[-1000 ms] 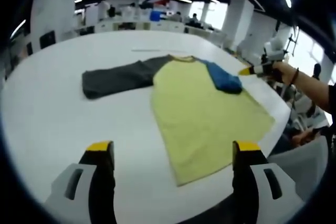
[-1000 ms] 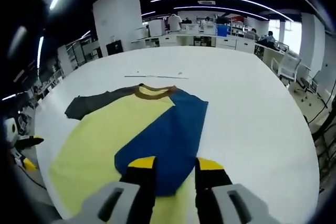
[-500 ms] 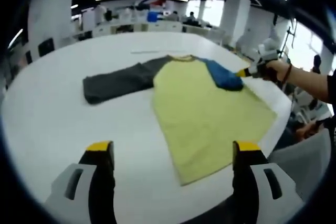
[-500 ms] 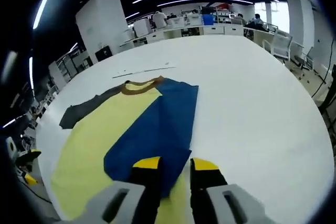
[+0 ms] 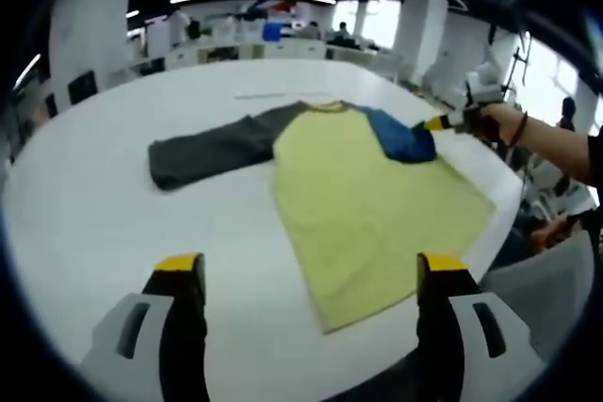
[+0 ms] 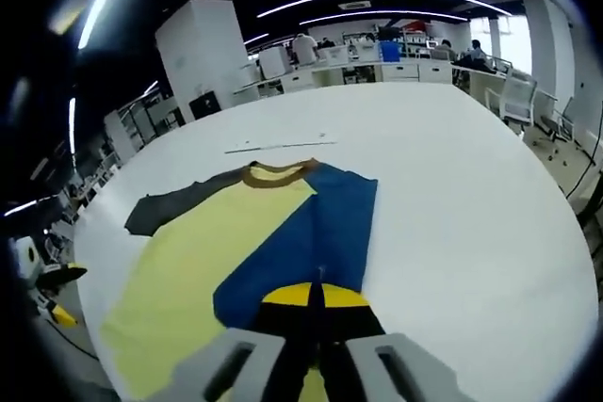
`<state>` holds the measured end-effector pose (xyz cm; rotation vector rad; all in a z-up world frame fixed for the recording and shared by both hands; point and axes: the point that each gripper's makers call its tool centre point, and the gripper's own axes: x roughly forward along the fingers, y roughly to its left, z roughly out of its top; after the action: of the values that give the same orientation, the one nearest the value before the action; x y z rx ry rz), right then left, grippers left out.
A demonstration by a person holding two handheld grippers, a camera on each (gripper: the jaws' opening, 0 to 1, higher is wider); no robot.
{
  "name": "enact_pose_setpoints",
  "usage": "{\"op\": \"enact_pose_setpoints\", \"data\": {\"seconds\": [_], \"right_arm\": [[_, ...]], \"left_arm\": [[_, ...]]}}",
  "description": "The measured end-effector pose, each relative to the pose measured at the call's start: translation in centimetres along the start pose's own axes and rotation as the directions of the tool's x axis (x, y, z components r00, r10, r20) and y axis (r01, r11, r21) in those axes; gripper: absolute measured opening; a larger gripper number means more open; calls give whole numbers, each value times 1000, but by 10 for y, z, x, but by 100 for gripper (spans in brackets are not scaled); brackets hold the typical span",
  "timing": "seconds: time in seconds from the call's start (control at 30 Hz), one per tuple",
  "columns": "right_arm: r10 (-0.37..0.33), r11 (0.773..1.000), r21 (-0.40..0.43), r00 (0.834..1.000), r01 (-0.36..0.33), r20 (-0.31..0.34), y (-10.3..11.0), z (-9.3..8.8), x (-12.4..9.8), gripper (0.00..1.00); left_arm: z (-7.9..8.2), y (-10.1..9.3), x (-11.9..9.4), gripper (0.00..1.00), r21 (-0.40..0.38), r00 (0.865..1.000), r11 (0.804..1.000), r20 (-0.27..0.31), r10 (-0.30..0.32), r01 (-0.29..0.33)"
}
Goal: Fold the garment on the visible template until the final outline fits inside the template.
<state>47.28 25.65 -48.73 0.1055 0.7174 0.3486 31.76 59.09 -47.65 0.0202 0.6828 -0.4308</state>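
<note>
on white table (image 5: 85,223): 1 shirt (image 5: 367,204); right jaws clamp blue sleeve (image 6: 301,242), left apart.

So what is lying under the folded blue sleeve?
The blue sleeve lies folded over the yellow body of the shirt, near the right tool. The yellow cloth directly beneath it is covered.

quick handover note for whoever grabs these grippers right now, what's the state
Right gripper: shut on the blue sleeve, at its cuff end, which lies folded over the yellow shirt.
Left gripper: open, holding nothing, above the table near the shirt's hem.
Grey sleeve: spread flat on the table.
Done: blue sleeve folded in.
Left: grey sleeve, then the body folds.
</note>
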Motion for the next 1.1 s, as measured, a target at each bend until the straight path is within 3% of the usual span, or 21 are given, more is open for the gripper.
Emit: {"op": "enact_pose_setpoints", "data": {"seconds": [0.27,0.6,1.1], "right_arm": [[40,998,-53,999,-39,20,33,15,-6,0],[124,989,-87,991,-120,43,94,36,-3,0],[209,972,-121,976,-201,55,170,51,15,0]], "left_arm": [[3,0,-4,89,14,1000,1000,7,2,-2],[4,5,-8,90,28,1000,1000,13,14,-15],[-2,12,-11,92,13,1000,1000,12,20,-20]]}}
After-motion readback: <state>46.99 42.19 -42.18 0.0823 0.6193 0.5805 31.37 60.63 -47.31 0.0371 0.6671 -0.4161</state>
